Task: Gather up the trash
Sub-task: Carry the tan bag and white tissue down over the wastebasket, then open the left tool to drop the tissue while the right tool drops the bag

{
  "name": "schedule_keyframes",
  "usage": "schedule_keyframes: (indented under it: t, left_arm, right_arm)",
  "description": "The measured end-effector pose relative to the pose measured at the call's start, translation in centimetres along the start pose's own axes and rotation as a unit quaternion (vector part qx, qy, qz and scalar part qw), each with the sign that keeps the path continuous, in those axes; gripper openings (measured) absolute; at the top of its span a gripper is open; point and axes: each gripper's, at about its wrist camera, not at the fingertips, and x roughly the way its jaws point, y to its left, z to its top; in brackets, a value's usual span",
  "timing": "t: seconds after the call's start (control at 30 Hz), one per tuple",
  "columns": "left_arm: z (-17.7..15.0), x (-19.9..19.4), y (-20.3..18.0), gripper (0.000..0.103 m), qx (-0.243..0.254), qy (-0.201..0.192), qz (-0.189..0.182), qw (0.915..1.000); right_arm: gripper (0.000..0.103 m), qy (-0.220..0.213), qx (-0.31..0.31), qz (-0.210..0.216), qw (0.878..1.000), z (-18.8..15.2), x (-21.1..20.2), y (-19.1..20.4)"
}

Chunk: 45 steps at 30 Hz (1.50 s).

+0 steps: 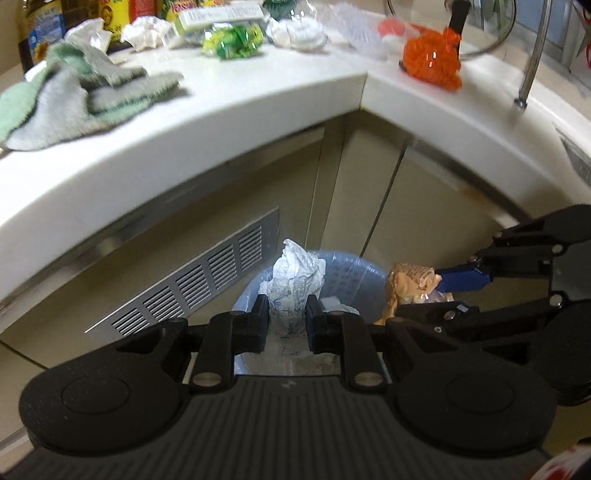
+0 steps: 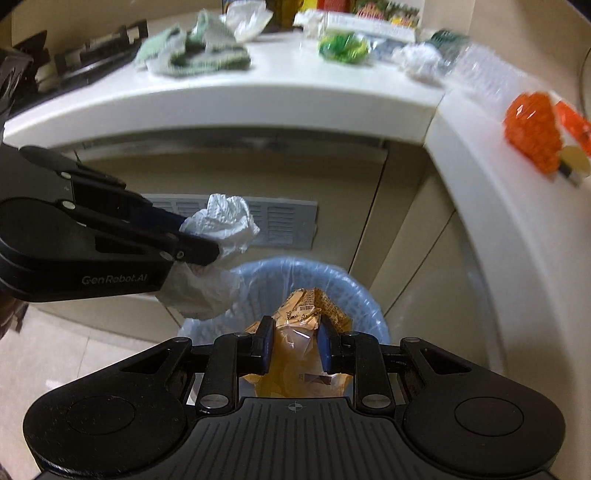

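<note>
Two handheld grippers hover above a pale blue basket-style bin lined with a clear plastic bag, standing on the floor in the corner below an L-shaped white counter.

The left gripper is pinching a crumpled white paper wad between its two pads; in the right wrist view the same wad hangs just above the bin's near-left rim. The right gripper is clamped on a crinkled orange-yellow snack wrapper, which sits directly over the bin's opening. Both sets of tongs are pressed onto their loads, not spread.

The step in hand appears to be the drop: both pieces of trash are carried to the bin and not yet released. The next move likely calls for opening each gripper so the pieces fall inside. The wrapper looks well centred; the paper wad may need a small shift toward the bin's middle first, or it could catch on the rim.

More trash waits on the counter, well apart from the bin: a green and yellow wrapper, a white crumpled wad just right of it, another white wad to the left, clear plastic, and an orange mesh bag at far right. A green cloth lies at the left. So the task seems only partly done.
</note>
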Motion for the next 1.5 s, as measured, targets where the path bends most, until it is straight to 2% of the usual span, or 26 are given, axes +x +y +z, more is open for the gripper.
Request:
schedule_keyframes:
  t: [0.33, 0.43, 0.97, 1.03, 1.07, 1.1, 1.13, 1.5]
  left_arm:
    - [-1.4, 4.2, -0.5, 0.018, 0.103, 0.044, -0.024, 0.9935]
    - [-1.4, 4.8, -0.5, 0.018, 0.118, 0.053, -0.029, 0.9912]
    - [-0.8, 7.0, -0.5, 0.02, 0.13, 0.068, -0.036, 0.9885]
    - [-0.8, 6.9, -0.4, 0.024, 0.129, 0.067, -0.038, 0.9887]
    - [-0.8, 6.9, -0.5, 0.027, 0.13, 0.066, -0.036, 0.9887]
    - [-0.8, 6.9, -0.4, 0.035, 0.13, 0.065, -0.034, 0.9888]
    - [-0.8, 6.8, -0.4, 0.037, 0.127, 0.064, -0.035, 0.9892]
    - [-1.2, 5.8, 0.2, 0.037, 0.118, 0.067, -0.027, 0.9904]
  right_arm:
    - [0.025, 0.054, -0.037, 0.011, 0.998, -1.0, 5.4, -0.7]
    - [0.025, 0.063, -0.038, 0.016, 0.997, -1.3, 6.2, -1.0]
    - [0.025, 0.07, -0.041, 0.012, 0.997, -1.1, 7.9, -1.7]
    - [0.025, 0.069, -0.042, 0.012, 0.997, -1.0, 8.1, -1.8]
    - [0.025, 0.069, -0.042, 0.011, 0.997, -1.0, 8.1, -1.8]
    - [0.025, 0.07, -0.042, 0.011, 0.997, -1.0, 8.1, -1.8]
    - [0.025, 0.07, -0.042, 0.011, 0.997, -1.0, 8.1, -1.8]
    - [0.025, 0.069, -0.041, 0.013, 0.997, -1.0, 7.9, -1.7]
